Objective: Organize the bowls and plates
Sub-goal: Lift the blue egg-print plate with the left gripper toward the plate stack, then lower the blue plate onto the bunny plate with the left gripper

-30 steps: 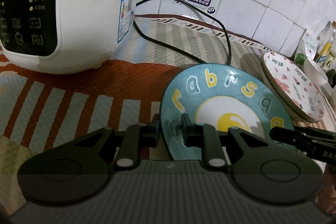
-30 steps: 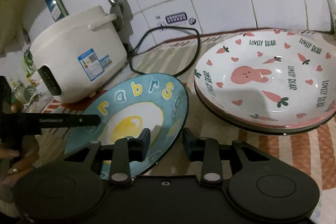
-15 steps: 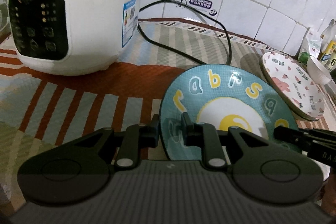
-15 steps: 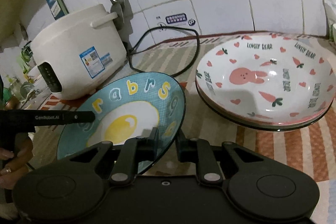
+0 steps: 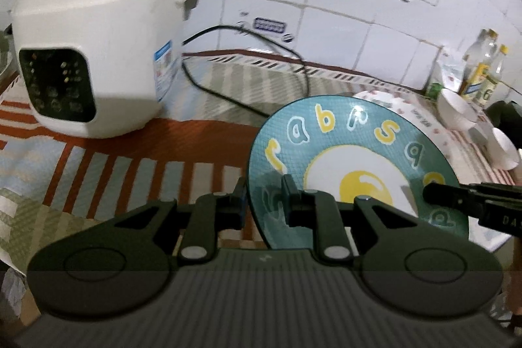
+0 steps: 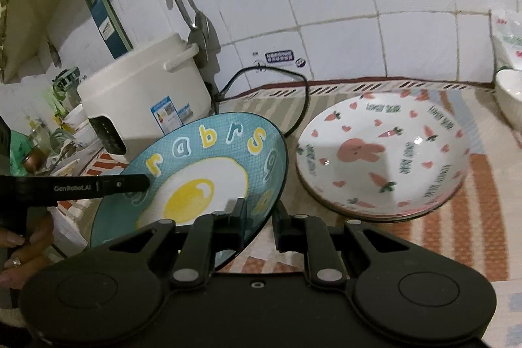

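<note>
Far left on the bench [image 5: 107, 158]: white rice cooker [image 5: 98, 54], black cord [image 5: 248, 100] trailing right along the tiled wall.

Centre: blue letter plate [image 6: 208, 172] is lifted clear of the striped cloth and tilted, its face turned toward both cameras. Left tongs [image 5: 262, 201] are narrow, pinched on the plate's left rim; right tongs [image 6: 259, 217] are likewise narrow, pinched on the near-right rim. Both pairs carry it, on opposite edges.

Right: pink rabbit plate [image 6: 381, 152] lies flat on top of another dish, just beside the blue plate's right edge, not touching. White bowls [image 5: 456, 113] sit farther right.

Judgement: the rabbit stack lies right of and below the held plate, nearer the right tongs. Next move likely calls for levelling the blue plate and shifting it right over the stack.
</note>
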`<state>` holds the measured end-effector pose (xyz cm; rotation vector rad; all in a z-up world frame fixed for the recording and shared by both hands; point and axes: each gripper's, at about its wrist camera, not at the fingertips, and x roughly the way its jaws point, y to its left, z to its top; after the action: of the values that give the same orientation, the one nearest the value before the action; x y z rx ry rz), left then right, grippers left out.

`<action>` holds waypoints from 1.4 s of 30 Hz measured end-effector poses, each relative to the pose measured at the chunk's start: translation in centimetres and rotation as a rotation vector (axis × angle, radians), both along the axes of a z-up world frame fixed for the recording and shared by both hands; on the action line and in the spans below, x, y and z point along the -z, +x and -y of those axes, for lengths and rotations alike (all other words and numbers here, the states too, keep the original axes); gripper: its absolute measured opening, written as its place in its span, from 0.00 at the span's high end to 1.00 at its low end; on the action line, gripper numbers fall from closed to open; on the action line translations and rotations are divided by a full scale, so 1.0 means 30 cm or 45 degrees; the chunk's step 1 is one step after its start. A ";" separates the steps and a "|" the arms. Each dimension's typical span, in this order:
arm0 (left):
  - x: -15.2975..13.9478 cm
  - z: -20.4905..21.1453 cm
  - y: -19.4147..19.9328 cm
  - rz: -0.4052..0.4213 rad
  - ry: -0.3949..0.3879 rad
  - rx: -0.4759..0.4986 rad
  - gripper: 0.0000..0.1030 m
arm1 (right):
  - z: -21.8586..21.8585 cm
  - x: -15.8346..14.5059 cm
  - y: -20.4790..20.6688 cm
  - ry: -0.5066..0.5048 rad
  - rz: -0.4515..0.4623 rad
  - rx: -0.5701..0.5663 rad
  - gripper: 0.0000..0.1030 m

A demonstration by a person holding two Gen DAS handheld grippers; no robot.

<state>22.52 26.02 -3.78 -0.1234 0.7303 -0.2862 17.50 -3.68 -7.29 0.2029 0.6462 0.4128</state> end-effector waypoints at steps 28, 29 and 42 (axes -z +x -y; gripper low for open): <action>-0.045 0.442 -0.018 0.013 -0.038 0.131 0.82 | 0.427 -0.071 -0.055 -0.012 -0.016 0.127 0.80; -0.034 0.451 -0.007 0.013 -0.039 0.128 0.82 | 0.435 -0.062 -0.041 -0.011 -0.017 0.126 0.80; 0.100 0.500 0.183 -0.015 -0.051 0.073 0.82 | 0.490 0.067 0.197 0.041 -0.076 0.095 0.81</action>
<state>28.01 11.03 -6.79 -0.1422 0.7410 -0.3554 23.41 -18.39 -9.29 0.2700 0.6890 0.3464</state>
